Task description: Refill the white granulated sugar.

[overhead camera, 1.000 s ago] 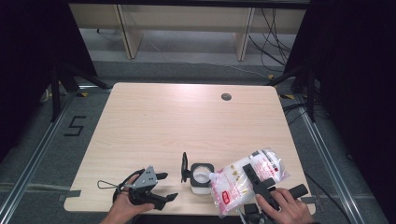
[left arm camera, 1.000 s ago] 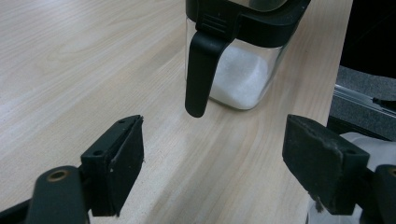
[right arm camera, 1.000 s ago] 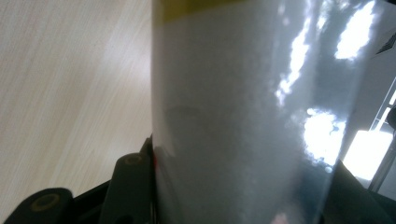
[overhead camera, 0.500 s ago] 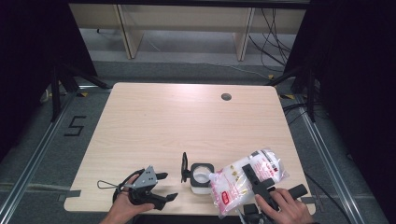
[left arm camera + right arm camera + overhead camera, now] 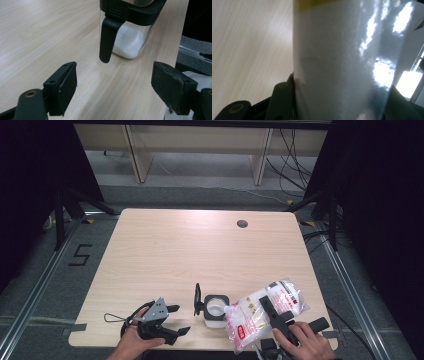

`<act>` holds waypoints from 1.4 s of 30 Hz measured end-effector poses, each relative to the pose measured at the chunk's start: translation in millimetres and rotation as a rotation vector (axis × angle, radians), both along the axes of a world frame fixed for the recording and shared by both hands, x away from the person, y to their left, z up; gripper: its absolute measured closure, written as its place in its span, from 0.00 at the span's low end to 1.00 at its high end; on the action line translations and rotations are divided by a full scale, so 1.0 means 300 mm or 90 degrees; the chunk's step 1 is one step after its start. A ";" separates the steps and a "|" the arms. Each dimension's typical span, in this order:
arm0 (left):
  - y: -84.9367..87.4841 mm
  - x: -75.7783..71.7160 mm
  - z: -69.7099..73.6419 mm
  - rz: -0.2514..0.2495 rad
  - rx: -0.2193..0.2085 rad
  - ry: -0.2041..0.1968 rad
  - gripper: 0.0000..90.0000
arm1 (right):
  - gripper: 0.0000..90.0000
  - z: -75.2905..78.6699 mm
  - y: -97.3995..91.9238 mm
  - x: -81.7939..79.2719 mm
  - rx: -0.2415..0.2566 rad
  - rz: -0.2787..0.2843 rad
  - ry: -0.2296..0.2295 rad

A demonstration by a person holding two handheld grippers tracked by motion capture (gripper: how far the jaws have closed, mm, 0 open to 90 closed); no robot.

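Observation:
A clear square jar [image 5: 215, 312] with a black rim stands near the table's front edge, its black flip lid [image 5: 197, 299] up on the left side. White granules lie in its bottom [image 5: 126, 42]. My right gripper [image 5: 275, 313] is shut on a clear bag of white granules [image 5: 250, 317] with red print. The bag is tilted, its lower left corner at the jar's mouth. In the right gripper view the bag [image 5: 342, 57] sits between the jaws [image 5: 340, 100]. My left gripper [image 5: 178, 320] rests open left of the jar, its jaws [image 5: 115, 72] wide apart and pointing at it with nothing between them.
The wooden table [image 5: 190, 250] has a round cable hole [image 5: 242, 224] at its far right. A thin black cable [image 5: 117, 318] loops from the left gripper near the front left corner. Dark frames and a metal rail flank the table.

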State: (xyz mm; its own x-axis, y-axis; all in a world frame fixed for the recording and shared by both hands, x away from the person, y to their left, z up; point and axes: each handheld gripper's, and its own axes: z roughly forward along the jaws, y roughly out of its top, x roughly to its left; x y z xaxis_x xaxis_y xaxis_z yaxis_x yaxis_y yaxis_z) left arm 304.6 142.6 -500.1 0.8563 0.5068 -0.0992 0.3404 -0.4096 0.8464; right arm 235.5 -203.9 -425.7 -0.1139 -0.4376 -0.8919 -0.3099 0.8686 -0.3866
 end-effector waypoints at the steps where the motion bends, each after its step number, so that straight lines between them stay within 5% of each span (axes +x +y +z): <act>1: 0.001 0.001 0.001 -0.003 0.002 0.003 0.23 | 0.61 -0.003 -0.001 0.000 0.002 -0.004 0.000; 9: 0.000 0.000 0.000 -0.001 0.002 0.003 0.23 | 0.61 -0.003 0.004 0.001 -0.019 -0.004 -0.005; 22: 0.000 0.000 0.000 0.000 0.001 0.005 0.23 | 0.61 -0.005 -0.004 0.001 0.006 -0.010 0.005; 42: 0.001 0.000 0.001 -0.002 0.002 0.000 0.23 | 0.61 -0.002 -0.006 -0.001 -0.001 -0.009 0.005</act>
State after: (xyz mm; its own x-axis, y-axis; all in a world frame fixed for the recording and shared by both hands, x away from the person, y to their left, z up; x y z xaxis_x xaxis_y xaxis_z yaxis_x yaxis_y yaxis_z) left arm 304.7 142.9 -499.9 0.8576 0.5048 -0.0983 0.3398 -0.4125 0.8452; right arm 235.3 -205.6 -426.2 -0.1262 -0.4376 -0.8903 -0.3008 0.8721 -0.3860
